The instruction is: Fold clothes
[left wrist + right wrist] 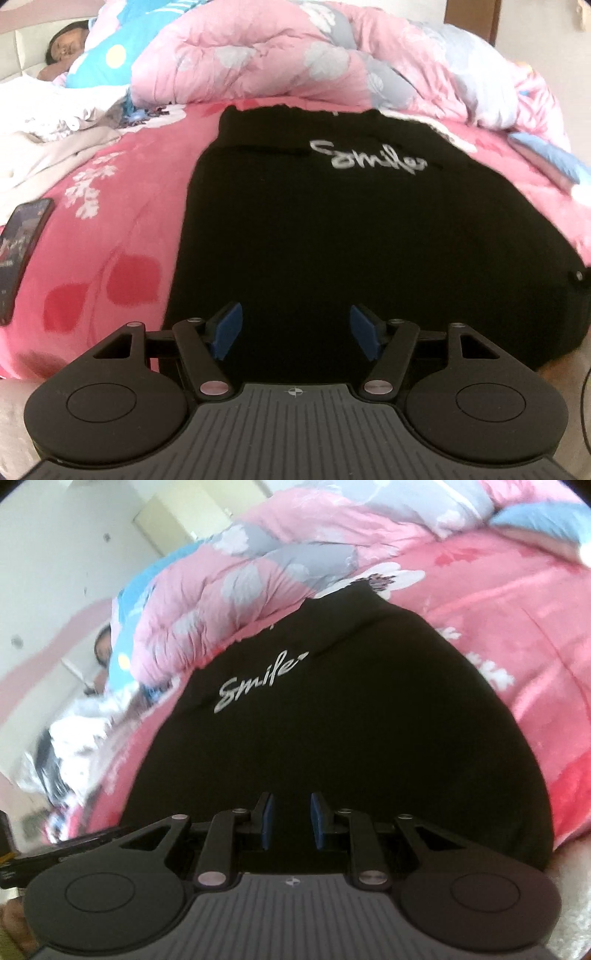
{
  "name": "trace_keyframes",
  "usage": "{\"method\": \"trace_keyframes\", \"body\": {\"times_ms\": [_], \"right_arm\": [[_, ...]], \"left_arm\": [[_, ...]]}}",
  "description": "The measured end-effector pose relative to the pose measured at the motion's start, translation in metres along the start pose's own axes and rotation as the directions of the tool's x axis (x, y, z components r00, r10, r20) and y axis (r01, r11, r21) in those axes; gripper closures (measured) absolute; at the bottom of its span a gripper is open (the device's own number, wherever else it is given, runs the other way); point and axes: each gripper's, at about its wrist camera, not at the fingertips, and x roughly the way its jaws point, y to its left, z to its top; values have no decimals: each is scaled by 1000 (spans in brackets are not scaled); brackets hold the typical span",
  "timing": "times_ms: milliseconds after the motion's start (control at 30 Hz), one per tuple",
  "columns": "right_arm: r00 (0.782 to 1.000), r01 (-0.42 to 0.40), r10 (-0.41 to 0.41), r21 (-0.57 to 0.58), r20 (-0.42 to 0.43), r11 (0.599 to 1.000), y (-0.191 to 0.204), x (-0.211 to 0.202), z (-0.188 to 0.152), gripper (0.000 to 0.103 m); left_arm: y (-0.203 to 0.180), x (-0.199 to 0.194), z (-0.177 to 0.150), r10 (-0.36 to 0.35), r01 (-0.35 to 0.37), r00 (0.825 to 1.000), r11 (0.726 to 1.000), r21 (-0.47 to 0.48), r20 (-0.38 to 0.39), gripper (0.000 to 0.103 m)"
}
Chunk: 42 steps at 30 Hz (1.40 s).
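black garment point(351, 236) is spread flat on the pink bedsheet point(122, 206), "Smile" print up, ready for folding | left gripper point(296, 330) is held over its near hem, jaws wide, empty | right gripper point(291, 821) is held narrowly apart, nothing clamped

Black left gripper point(296, 329) and right gripper point(291, 821), blue pads, ribbed grey bases

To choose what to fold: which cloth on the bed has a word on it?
The black garment, with "Smile" in white; the pink quilt has only flowers.
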Motion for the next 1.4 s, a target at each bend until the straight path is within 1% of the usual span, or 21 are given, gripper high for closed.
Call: {"method": "trace_keyframes", "body": {"times_ms": [100, 133, 200, 233, 300, 367, 433, 500, 600, 700, 733, 800, 867, 967, 1033, 1100, 1200, 1333, 1400], "right_arm": [[995, 100, -99, -97, 13, 990, 14, 9, -16, 80], [992, 125, -123, -124, 28, 984, 18, 11, -23, 80], [985, 171, -163, -173, 61, 970, 25, 14, -39, 79], [981, 189, -177, -191, 80, 963, 28, 13, -45, 77], [977, 205, -189, -205, 98, 957, 34, 10, -54, 73], [975, 213, -195, -209, 102, 954, 37, 9, -61, 71], [976, 211, -194, -214, 97, 954, 41, 8, -66, 69], [979, 198, -184, -211, 87, 957, 41, 7, -72, 67], [984, 179, -172, -186, 52, 966, 37, 8, -83, 66], [987, 161, -162, -146, 6, 976, 30, 11, -95, 66], [987, 155, -160, -117, -33, 981, 25, 14, -100, 66], [982, 166, -171, -64, -78, 984, 16, 16, -109, 65], [985, 157, -160, -46, -68, 986, 12, 9, -114, 65], [992, 124, -125, -63, -9, 990, 15, -9, -112, 65], [996, 91, -89, -75, 26, 993, 18, -17, -109, 65], [998, 55, -51, -85, 42, 995, 22, -20, -106, 65], [999, 16, -12, -120, 40, 993, 31, -17, -101, 65], [999, -31, 35, -185, 19, 982, 49, -5, -96, 65], [998, -59, 62, -210, 7, 976, 56, 0, -97, 65]], "left_arm": [[-2, -2, -16, 5, -5, 1000, 1000, 17, 4, 38], [-4, -4, -20, 6, -7, 1000, 999, 32, 12, 38], [-6, -7, -26, 12, -12, 1000, 998, 56, 5, 38], [-7, -9, -28, 7, -7, 1000, 998, 61, -2, 38], [-6, -12, -35, -5, 6, 1000, 999, 53, -16, 38], [-5, -12, -41, -5, 6, 999, 1000, 25, -38, 38], [-2, -9, -48, -4, 2, 997, 1000, -30, -82, 38], [5, -6, -55, -22, 7, 991, 993, -114, -131, 38], [16, -6, -65, -33, -2, 987, 977, -215, -159, 38], [22, -12, -69, 8, -42, 988, 974, -222, -152, 38], [24, -14, -69, 22, -54, 989, 974, -219, -148, 38], [27, -17, -70, 44, -74, 990, 973, -217, -137, 38], [33, -18, -71, 63, -93, 989, 968, -231, -131, 38], [43, -19, -72, 75, -107, 989, 959, -263, -126, 38], [48, -19, -73, 84, -114, 989, 955, -274, -118, 38], [53, -18, -73, 95, -119, 991, 954, -275, -99, 38], [60, -15, -71, 96, -118, 991, 952, -282, -90, 38], [69, -14, -75, 73, -97, 993, 944, -317, -87, 38], [70, -13, -78, 61, -83, 995, 944, -319, -80, 39]]}}
